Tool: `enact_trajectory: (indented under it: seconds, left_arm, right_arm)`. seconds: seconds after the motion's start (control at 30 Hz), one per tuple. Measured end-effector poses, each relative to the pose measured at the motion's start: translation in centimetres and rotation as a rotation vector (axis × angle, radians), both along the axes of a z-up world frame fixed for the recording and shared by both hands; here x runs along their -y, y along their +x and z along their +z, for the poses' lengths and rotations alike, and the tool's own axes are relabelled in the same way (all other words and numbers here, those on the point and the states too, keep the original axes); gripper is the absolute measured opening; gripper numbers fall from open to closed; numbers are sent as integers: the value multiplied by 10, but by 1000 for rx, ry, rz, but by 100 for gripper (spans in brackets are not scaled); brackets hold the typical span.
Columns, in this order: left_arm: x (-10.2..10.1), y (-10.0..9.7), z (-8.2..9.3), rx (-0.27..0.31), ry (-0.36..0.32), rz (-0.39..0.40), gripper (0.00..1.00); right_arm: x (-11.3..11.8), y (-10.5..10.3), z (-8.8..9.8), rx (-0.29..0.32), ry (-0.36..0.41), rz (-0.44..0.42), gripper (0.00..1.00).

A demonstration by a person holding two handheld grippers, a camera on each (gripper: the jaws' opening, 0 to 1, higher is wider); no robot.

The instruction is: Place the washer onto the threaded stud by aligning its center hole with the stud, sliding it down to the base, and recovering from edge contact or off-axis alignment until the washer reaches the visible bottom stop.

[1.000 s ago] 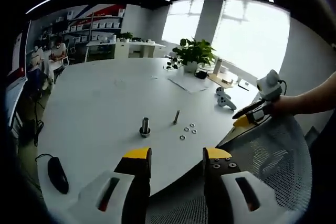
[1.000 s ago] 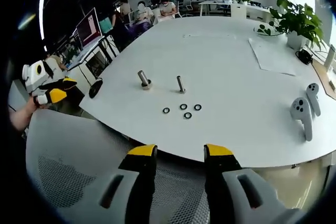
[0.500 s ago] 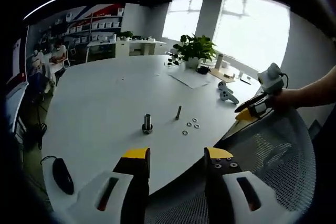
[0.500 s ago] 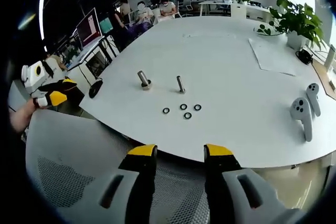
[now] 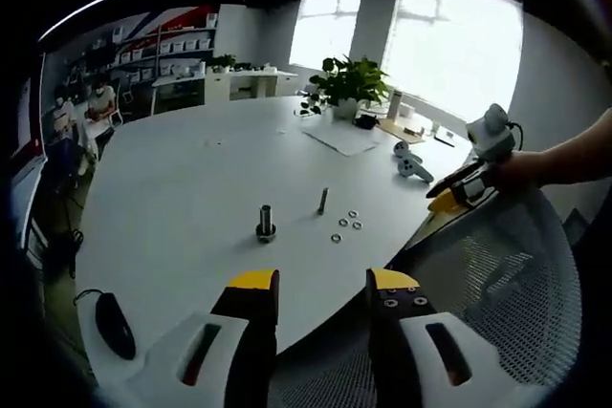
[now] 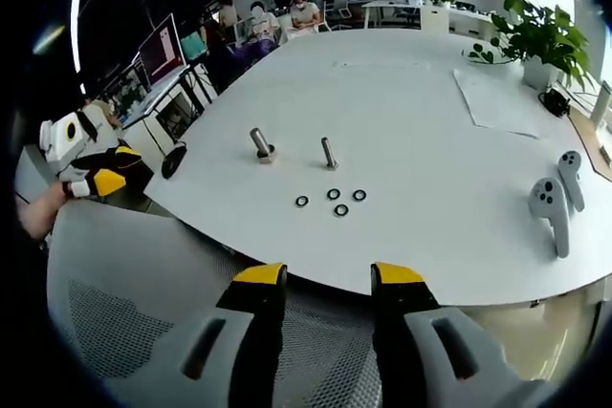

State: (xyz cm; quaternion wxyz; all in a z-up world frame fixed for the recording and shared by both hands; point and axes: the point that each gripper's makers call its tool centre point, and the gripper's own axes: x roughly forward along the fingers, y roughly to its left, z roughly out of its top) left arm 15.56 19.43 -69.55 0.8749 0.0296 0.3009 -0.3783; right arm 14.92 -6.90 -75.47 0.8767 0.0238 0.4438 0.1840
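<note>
The right claw (image 6: 325, 279) stands open and empty, its jaws apart over a mesh chair back (image 6: 143, 265), short of the tabletop (image 6: 430, 112). The left claw (image 5: 320, 284) is likewise open with nothing in it, also back from the tabletop edge.

Ahead of the right claw, well apart from it, four washers (image 6: 335, 201) lie flat in a loose cluster. Just beyond them the threaded stud (image 6: 328, 153) stands upright, and to its left stands a thicker bolt with a nut at its base (image 6: 262, 145). Far to the right lie two white controllers (image 6: 557, 200).

The washers look thin, stiff, light and probably slick metal. Lying flat, one would likely slip from a pinch across its faces; tipping an outer edge up and gripping across the rim, hole left clear, seems best.
</note>
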Motion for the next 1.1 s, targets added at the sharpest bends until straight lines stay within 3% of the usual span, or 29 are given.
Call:
enact_trajectory:
  seconds: [0.43, 0.7, 0.83, 0.97, 1.1]
  left_arm:
    - [-2, 2, 3, 9, -18, 12, 33]
    - [-3, 3, 5, 16, -24, 9, 34]
    - [-3, 3, 8, 24, -39, 20, 34]
    - [-5, 5, 8, 28, -38, 28, 34]
    - [-5, 5, 8, 30, -39, 32, 34]
  right_arm:
    - [-4, -3, -3, -18, -14, 26, 40]
    - [-3, 7, 9, 18, -43, 31, 40]
    - [-5, 7, 3, -34, -67, 90, 40]
    - [-12, 25, 2, -45, -48, 101, 40]
    - [-19, 46, -14, -57, -54, 98, 40]
